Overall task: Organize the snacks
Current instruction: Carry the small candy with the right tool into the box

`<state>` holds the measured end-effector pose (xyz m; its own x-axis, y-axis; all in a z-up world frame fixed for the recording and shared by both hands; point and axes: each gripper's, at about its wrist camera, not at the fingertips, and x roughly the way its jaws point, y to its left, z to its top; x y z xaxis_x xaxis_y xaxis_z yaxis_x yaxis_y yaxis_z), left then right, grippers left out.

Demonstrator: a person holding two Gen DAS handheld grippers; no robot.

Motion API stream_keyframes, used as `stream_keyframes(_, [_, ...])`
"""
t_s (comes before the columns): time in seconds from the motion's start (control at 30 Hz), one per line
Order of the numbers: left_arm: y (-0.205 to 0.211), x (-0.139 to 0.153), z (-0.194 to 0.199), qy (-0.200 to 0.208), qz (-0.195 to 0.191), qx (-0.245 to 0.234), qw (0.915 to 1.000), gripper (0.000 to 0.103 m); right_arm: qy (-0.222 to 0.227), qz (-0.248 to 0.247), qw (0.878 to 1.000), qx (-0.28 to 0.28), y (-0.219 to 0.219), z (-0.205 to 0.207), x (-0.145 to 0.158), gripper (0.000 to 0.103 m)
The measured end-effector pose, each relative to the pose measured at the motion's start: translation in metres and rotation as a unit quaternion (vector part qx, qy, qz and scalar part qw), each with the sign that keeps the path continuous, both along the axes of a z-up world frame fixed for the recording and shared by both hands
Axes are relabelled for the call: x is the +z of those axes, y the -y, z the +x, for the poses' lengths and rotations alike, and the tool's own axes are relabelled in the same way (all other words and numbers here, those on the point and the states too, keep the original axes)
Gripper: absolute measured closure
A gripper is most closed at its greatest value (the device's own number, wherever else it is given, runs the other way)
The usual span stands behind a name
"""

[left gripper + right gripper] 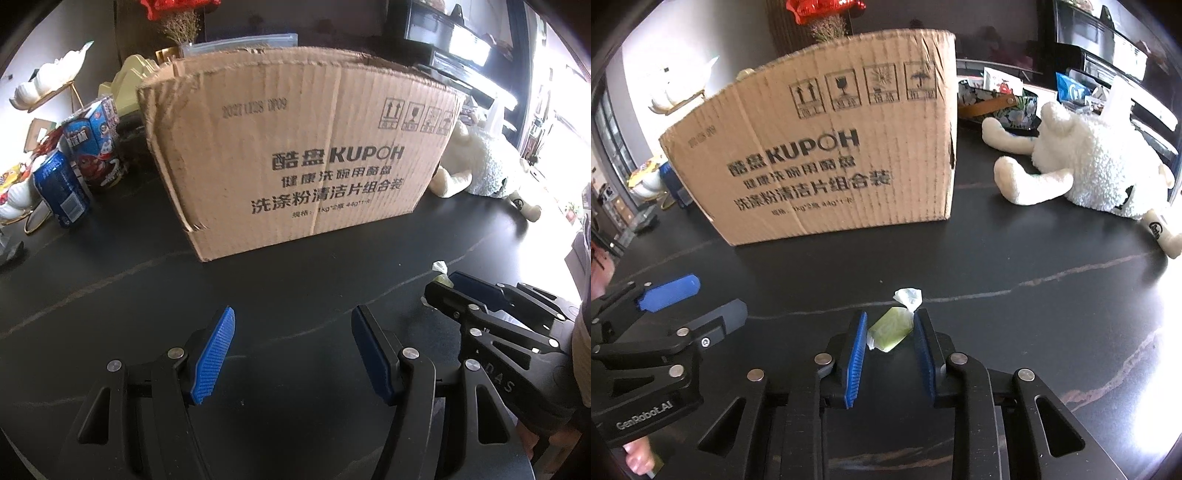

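Note:
A green candy (890, 330) in a clear twisted wrapper lies on the black table (1015, 350), and my right gripper (893, 317) is shut on it, with a blue pad touching each end. In the left wrist view that right gripper (448, 284) shows at the right edge, with the candy's wrapper tip (440, 268) poking out. My left gripper (293, 314) hovers open over bare table, nothing between its pads; it also appears at the left as the left gripper (720, 295). A tall brown cardboard box (295, 147) (820, 155) stands just behind both.
Left of the box stand a blue can (61, 192) and colourful snack cartons (96, 147). A white plush sheep (1089, 162) lies to the box's right, with a floral bag (997, 103) and a blue packet (1071, 88) behind it.

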<state>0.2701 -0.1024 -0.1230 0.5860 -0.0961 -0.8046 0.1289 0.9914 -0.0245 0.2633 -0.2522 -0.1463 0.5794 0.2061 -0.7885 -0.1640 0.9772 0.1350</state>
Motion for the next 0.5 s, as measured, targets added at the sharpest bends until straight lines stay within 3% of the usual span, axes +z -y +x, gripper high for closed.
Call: stream_keyframes(0.5, [-0.018,0.045,-0.020,0.045,0.008,0.006,0.9989,0.038,0.044,0.015,0.999,0.007,-0.012,-0.011,0.048,0.076])
